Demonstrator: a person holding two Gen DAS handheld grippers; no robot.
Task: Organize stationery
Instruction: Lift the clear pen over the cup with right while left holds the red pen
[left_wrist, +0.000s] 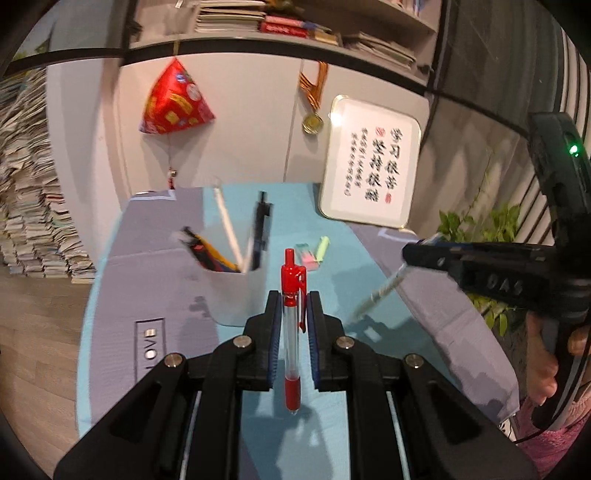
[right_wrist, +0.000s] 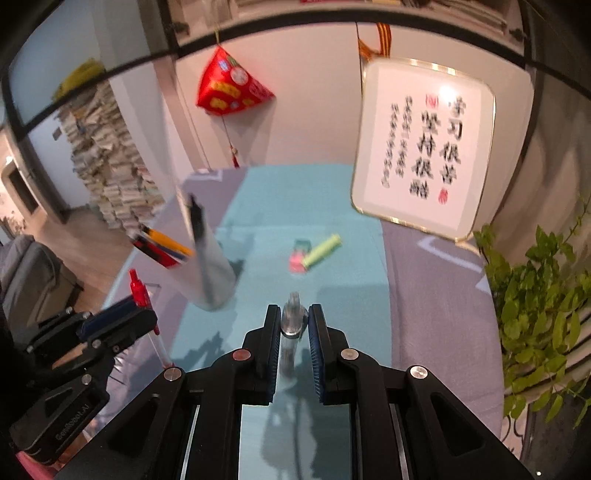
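My left gripper (left_wrist: 293, 304) is shut on a red click pen (left_wrist: 292, 332) that stands nearly upright between the pads, its tip hanging above the teal mat. My right gripper (right_wrist: 293, 321) is shut on a clear-barrelled pen (right_wrist: 291, 332), which in the left wrist view slants down from the right gripper (left_wrist: 408, 258) as a clear pen (left_wrist: 380, 293). A white pen cup (left_wrist: 236, 291) holding several pens and pencils stands just ahead and left of the left gripper. The same cup (right_wrist: 212, 273) is ahead-left in the right wrist view, with the left gripper (right_wrist: 138, 314) beside it.
A green highlighter (right_wrist: 321, 251) and a pink-and-teal eraser (right_wrist: 300, 260) lie farther back on the teal mat (right_wrist: 295, 206). A framed calligraphy sign (right_wrist: 424, 147) leans at the back right. A leafy plant (right_wrist: 535, 295) stands at the right; stacked books sit off to the left.
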